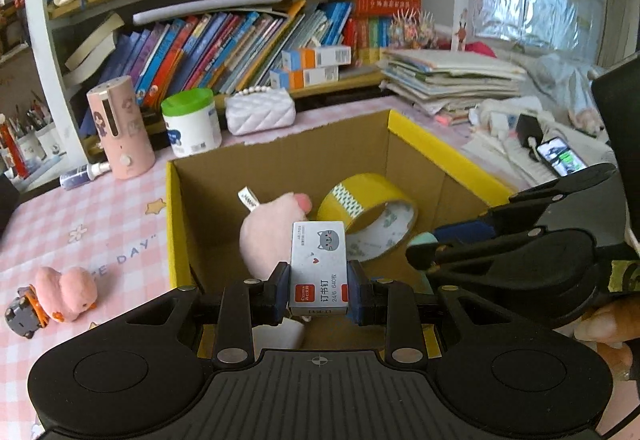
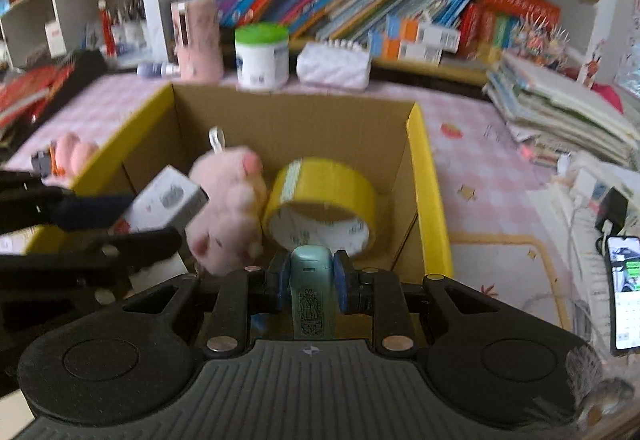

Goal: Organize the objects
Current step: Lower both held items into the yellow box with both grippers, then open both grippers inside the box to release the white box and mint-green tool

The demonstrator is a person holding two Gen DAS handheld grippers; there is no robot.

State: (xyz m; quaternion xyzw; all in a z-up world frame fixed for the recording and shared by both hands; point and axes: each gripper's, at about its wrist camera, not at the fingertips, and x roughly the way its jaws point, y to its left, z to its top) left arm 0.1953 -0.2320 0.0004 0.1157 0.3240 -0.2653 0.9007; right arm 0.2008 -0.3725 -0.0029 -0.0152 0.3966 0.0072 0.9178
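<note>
Tablecloth (image 1: 80, 224): pink and white checked fabric with small printed stars, covering the desk.
Duck toy (image 1: 66, 294): fuzzy pink plush with an orange beak, lying on the cloth left of the box, touching a small grey and orange gadget.
Cardboard box (image 1: 176, 224): open, plain brown inside, yellow along the rims, standing on the cloth in front of both grippers.
Left gripper (image 1: 319, 290): black, with blue pads; its jaws pinch a small grey staple box (image 1: 318, 268), a smooth rectangular carton printed with a cat face, held above the box's near edge.
Pink plush (image 1: 272, 228): soft, rounded, with a white loop tag, lying inside the box beside the tape.
Tape roll (image 1: 368, 212): glossy yellow ring with a white printed core, tipped on its side on the box floor.
Right gripper (image 2: 311, 274): jaws clamped on a pale teal stapler (image 2: 311, 292), smooth plastic with a cactus drawing, held over the box's near rim.
Behind the box: a pink cylinder, a green-lidded white tub, a quilted white purse, slanting books.
Far right: stacked papers and a lit phone.
</note>
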